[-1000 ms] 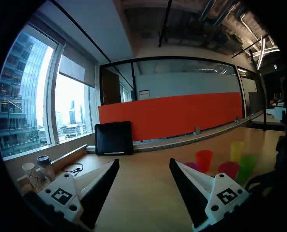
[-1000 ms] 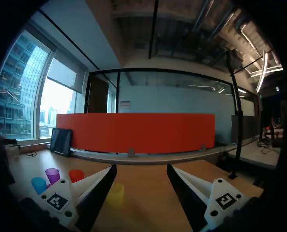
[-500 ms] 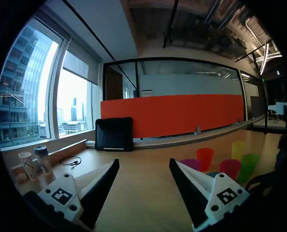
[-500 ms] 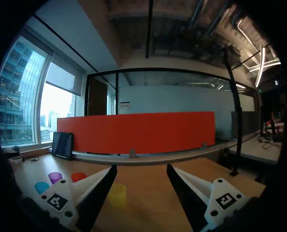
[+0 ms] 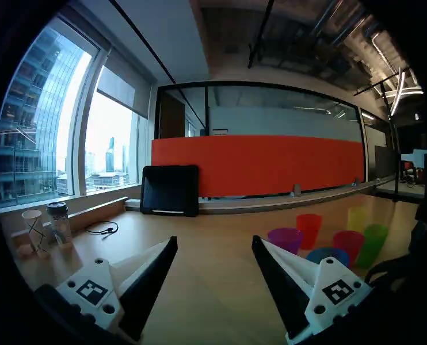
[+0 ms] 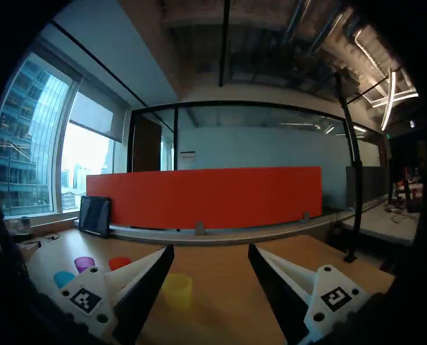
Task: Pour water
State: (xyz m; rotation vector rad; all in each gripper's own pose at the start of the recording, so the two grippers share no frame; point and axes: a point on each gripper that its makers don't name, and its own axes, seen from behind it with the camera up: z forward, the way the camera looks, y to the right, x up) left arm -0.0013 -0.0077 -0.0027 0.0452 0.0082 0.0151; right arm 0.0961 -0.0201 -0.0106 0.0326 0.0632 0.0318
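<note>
Nearest in the left gripper view: the left gripper (image 5: 213,238), fingers spread wide apart, holding nothing, above bare wood of the table (image 5: 213,299). Just beyond its right finger, a close group of plastic cups, all upright on the table: blue cup (image 5: 327,255) first, then purple cup (image 5: 285,238), pink cup (image 5: 347,244) and green cup (image 5: 373,244), with red cup (image 5: 308,227) and yellow cup (image 5: 357,218) behind them. Toward the left edge of the table, by the window (image 5: 41,149), a clear bottle (image 5: 58,223) with a dark lid and a pale cup (image 5: 32,227) beside it; a thin black cable (image 5: 101,230) a little farther in. Near the far left corner, a black tablet (image 5: 168,190) standing on its edge in front of the orange partition (image 5: 259,164).

Nearest in the right gripper view: the right gripper (image 6: 210,247), also wide open and empty, over the table. Just beyond its left finger, the yellow cup (image 6: 178,290), upright, partly hidden by that finger. Left of that finger, the blue, purple and red cups near each other. Farther off, the tablet and the partition along the far edge.
</note>
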